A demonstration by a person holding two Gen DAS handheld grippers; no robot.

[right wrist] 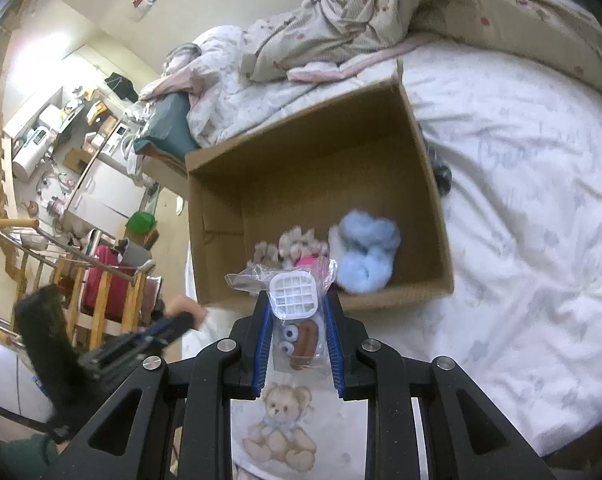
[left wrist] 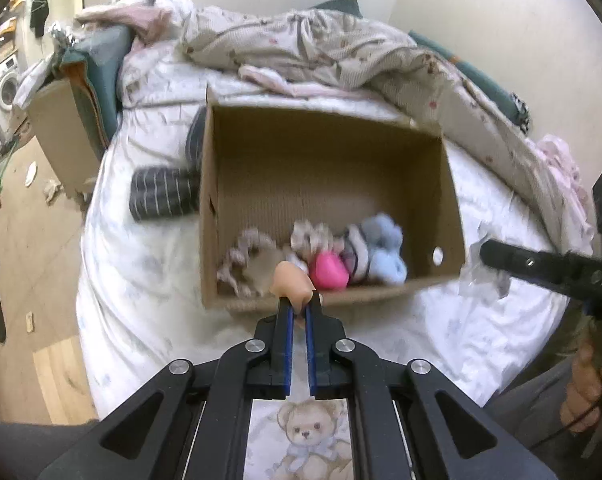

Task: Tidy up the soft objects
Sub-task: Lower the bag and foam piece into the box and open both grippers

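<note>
An open cardboard box [left wrist: 449,184] [right wrist: 429,160] sits on the bed. Inside lie a light blue fluffy toy [left wrist: 385,256] [right wrist: 367,256], a pink soft piece [left wrist: 329,274], beige scrunchies [left wrist: 241,260] [right wrist: 297,246] and a striped fabric item [left wrist: 355,256]. My left gripper [left wrist: 299,304] is shut on a peach soft toy [left wrist: 291,282] at the box's near wall. My right gripper [right wrist: 297,304] is shut on a clear plastic bag [right wrist: 297,320] holding a white grid piece [right wrist: 293,294] and a brown item, just before the box's near edge.
The bed has a white printed sheet [right wrist: 521,240], a rumpled quilt [left wrist: 321,44] and grey striped fabric [left wrist: 161,192] left of the box. The floor and a washing machine [left wrist: 5,84] lie to the left. Kitchen shelves [right wrist: 61,128] and a wooden rack [right wrist: 81,292] stand beyond the bed.
</note>
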